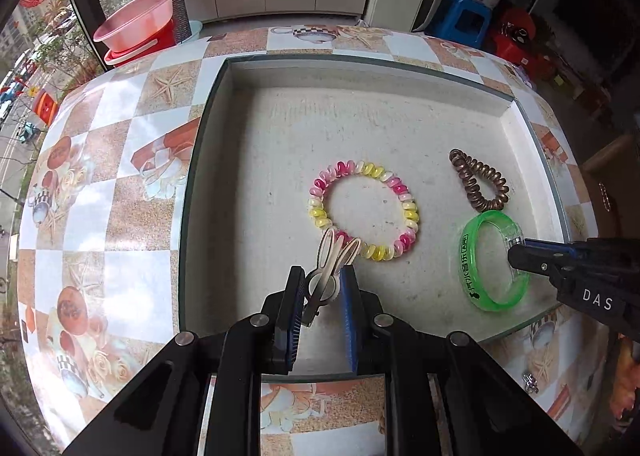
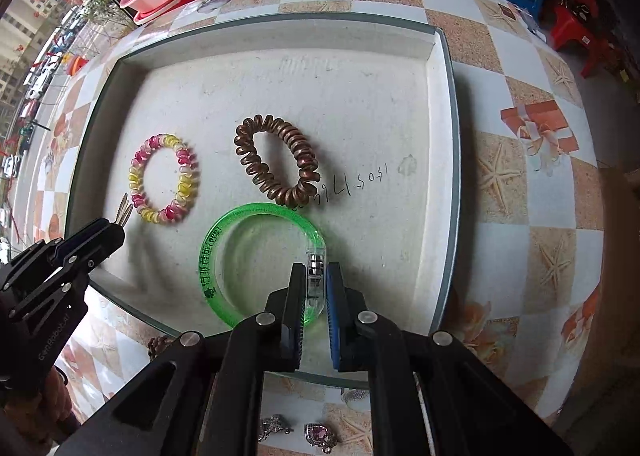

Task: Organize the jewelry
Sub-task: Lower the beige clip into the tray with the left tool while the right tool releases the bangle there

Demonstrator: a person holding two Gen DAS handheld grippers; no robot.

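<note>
Now my left gripper [image 1: 322,284] pinches a rabbit clip [image 1: 332,264] near the tray's [image 1: 224,68] front edge, just beside the pink-yellow coil [image 1: 364,210]. My right gripper [image 2: 314,288] clamps the green bangle [image 2: 224,240] at its clasp, by the front right corner, below the brown coil [image 2: 276,160].

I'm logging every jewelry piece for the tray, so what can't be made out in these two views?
- Hair clip, left wrist view: its lower end sits hidden between the left gripper's pads.
- Green bangle, right wrist view: the clasp is partly covered by the right gripper.
- Small trinkets, right wrist view: half hidden behind the gripper's frame.
</note>
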